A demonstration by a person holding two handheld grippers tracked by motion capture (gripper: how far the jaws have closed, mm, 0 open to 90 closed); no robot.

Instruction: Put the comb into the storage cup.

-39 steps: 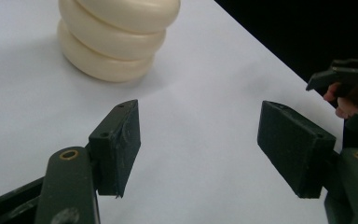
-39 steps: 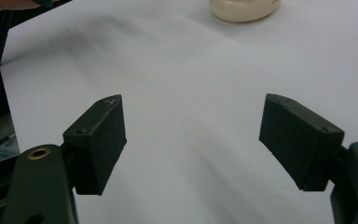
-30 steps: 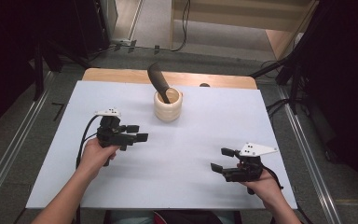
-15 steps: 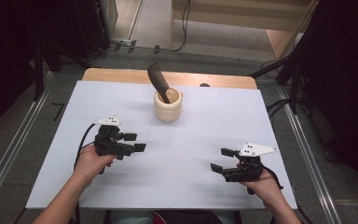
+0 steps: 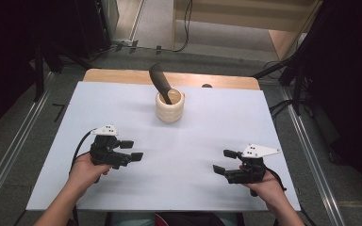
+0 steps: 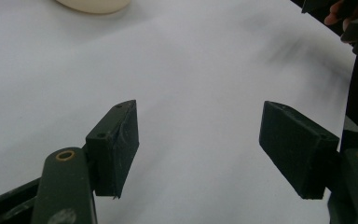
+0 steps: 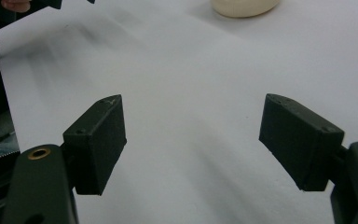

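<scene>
Both claws, left claw [image 5: 131, 150] and right claw [image 5: 225, 161], are held apart and empty; the pestle [image 5: 160, 83] in the mortar [image 5: 169, 108] should be approached squarely.

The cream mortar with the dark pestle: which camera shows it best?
The high view: the whole mortar stands at the table's far middle, pestle leaning out. The left and right gripper views catch just its base at the top edge.
</scene>
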